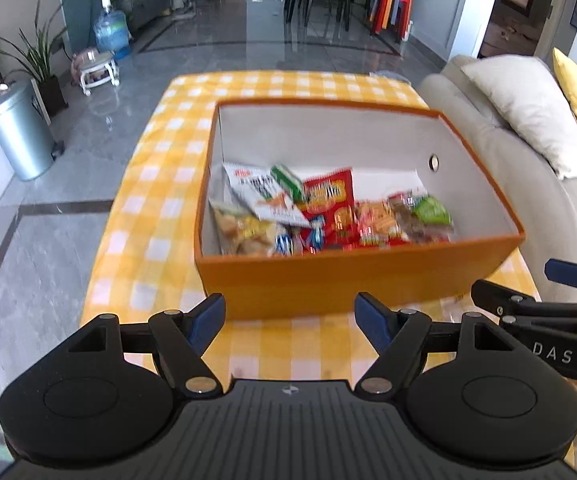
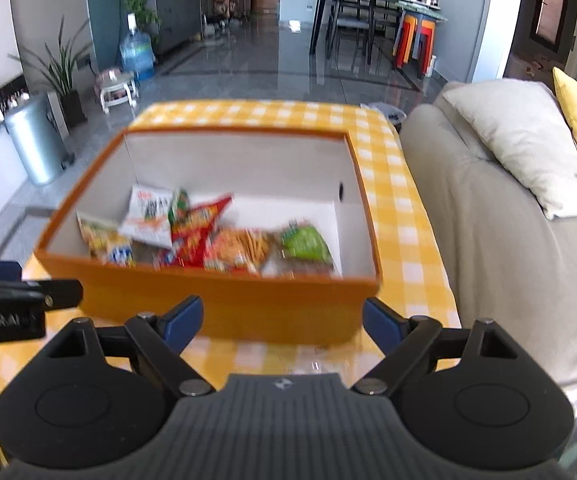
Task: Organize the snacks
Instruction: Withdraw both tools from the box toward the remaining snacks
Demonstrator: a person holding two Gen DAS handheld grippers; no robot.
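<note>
Assorted foil snack packets (image 1: 328, 212) lie heaped inside open orange cardboard box (image 1: 340, 280) on yellow-checked tablecloth (image 1: 148, 184). Left gripper (image 1: 290, 318) and right gripper (image 2: 282, 322) both spread wide, empty, near box's front wall. Only right view shows box's outer left wall.

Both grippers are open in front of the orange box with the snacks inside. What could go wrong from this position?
The left gripper and right gripper sit close together, so they might collide. The orange box is directly ahead; pushing forward could slide it on the checked tablecloth. The snack packets overlap, so one grasp may catch two.
</note>
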